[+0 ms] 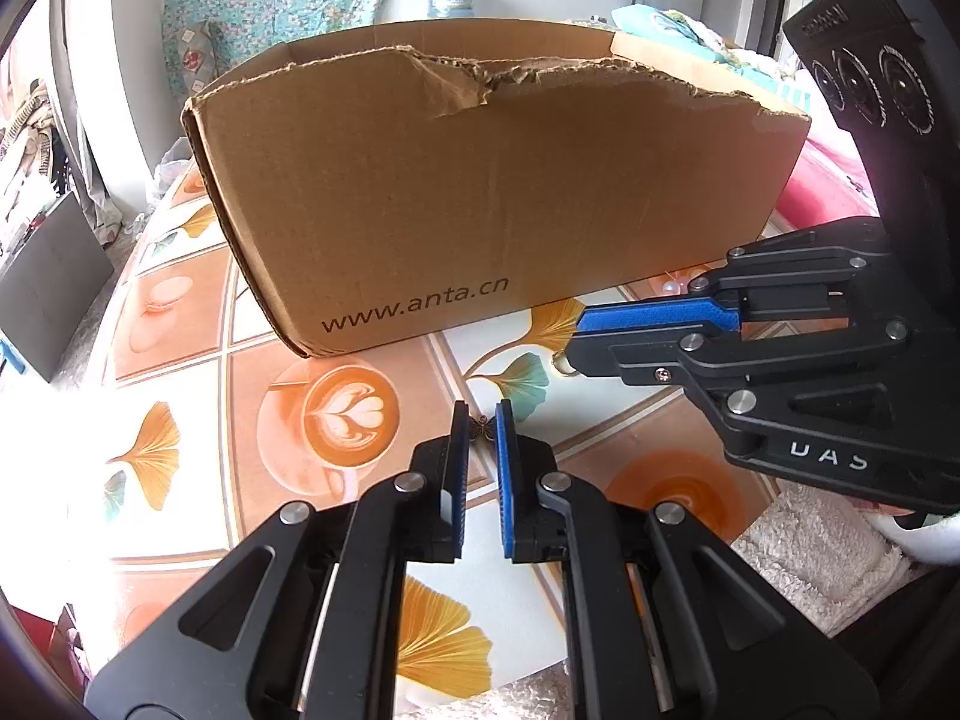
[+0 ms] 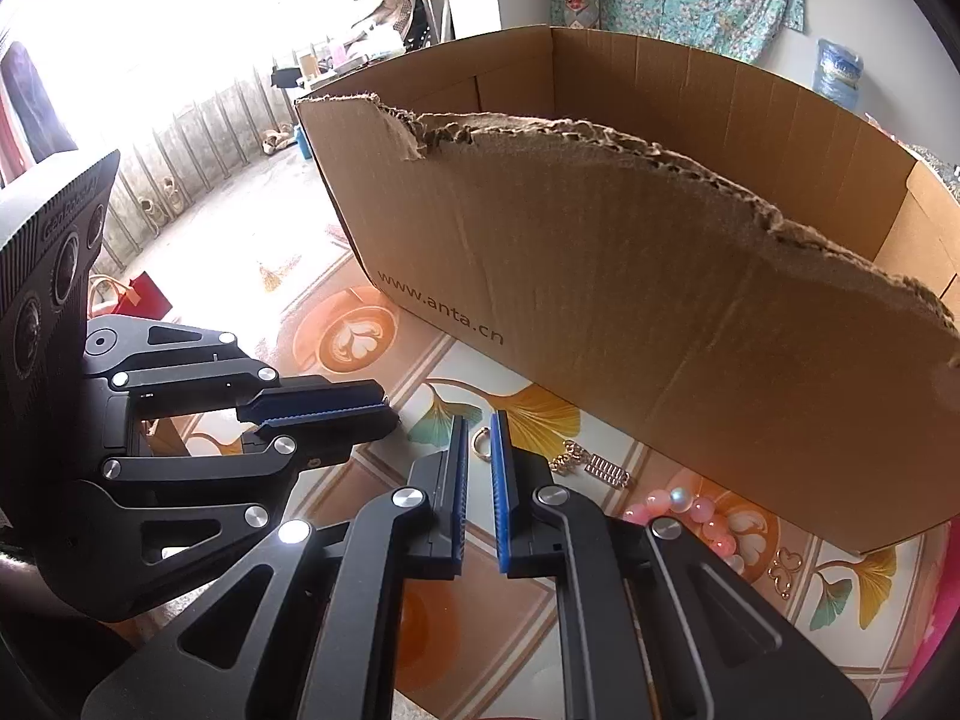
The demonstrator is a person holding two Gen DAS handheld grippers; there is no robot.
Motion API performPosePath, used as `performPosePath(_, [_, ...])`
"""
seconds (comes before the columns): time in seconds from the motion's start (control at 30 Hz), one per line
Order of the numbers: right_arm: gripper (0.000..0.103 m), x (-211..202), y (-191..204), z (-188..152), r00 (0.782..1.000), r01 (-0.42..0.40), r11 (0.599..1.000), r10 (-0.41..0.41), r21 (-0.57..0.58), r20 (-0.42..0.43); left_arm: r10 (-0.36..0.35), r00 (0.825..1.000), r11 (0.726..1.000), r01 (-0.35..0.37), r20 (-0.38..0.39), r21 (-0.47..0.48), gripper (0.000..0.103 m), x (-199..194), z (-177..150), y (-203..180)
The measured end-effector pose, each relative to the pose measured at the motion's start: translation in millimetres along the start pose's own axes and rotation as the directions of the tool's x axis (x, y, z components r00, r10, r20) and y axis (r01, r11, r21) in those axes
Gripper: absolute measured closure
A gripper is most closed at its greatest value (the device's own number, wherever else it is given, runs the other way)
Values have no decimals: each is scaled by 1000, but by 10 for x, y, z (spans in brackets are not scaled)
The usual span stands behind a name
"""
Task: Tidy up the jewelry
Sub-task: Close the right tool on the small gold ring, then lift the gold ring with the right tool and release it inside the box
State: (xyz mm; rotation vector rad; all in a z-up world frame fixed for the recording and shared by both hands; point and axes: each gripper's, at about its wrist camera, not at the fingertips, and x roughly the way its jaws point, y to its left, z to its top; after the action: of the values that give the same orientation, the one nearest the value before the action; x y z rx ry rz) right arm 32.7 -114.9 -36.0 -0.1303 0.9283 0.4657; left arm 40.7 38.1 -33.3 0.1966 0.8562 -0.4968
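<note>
Though tiny and light, the butterfly charm at frame centre sits between the narrow-gapped left gripper; the ring likewise in the right gripper, contact unclear. Pinch edges gently.

box beyond both finger pairs, on table | charm between left fingertips | ring between right fingertips | chain right of them (beads nearer, further right)
</note>
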Motion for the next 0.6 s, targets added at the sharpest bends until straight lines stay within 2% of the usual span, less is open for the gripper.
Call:
performPosePath(0.3, [94, 70, -20, -79, 997, -35, 996, 40, 77, -65, 1, 1000, 1000, -1, 0, 4, 95, 2, -11, -17])
performPosePath(0.6, [94, 144, -18, -6, 999, -14, 996, 19, 91, -50, 6, 1000, 1000, -6, 0, -3, 95, -10, -35, 19])
